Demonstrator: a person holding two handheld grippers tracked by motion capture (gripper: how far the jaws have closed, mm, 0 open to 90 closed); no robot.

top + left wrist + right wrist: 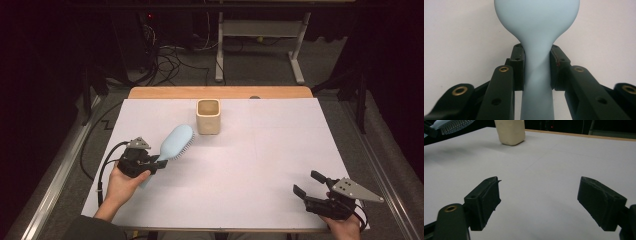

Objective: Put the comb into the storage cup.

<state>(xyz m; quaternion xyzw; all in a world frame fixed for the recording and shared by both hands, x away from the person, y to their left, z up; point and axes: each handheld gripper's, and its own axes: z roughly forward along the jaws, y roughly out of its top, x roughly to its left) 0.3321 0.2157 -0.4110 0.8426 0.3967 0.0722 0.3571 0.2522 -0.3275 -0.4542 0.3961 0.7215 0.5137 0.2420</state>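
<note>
At the left of the high view, the left gripper [159, 165] is clamped on the neck of a pale blue hairbrush [176, 142], its jaws pressed against both sides of the handle where it narrows below the head. In the left gripper view the hairbrush [537, 37] runs straight up between the two pads [518, 65], its smooth back facing the camera and its rounded head reaching beyond the jaw tips. In the high view the brush head points away from this gripper, up and to the right, with the bristles along its right edge, and appears lifted off the white table cover [240, 170]. Just beyond the brush head stands a cream square cup [208, 116], upright and open at the top. Well apart, at the right near corner, the right gripper [307, 184] rests low over the cover with its jaws spread wide and nothing between them; its own view shows the two pads [485, 200] far apart above bare white surface, the cup [510, 131] far ahead to the left.
</note>
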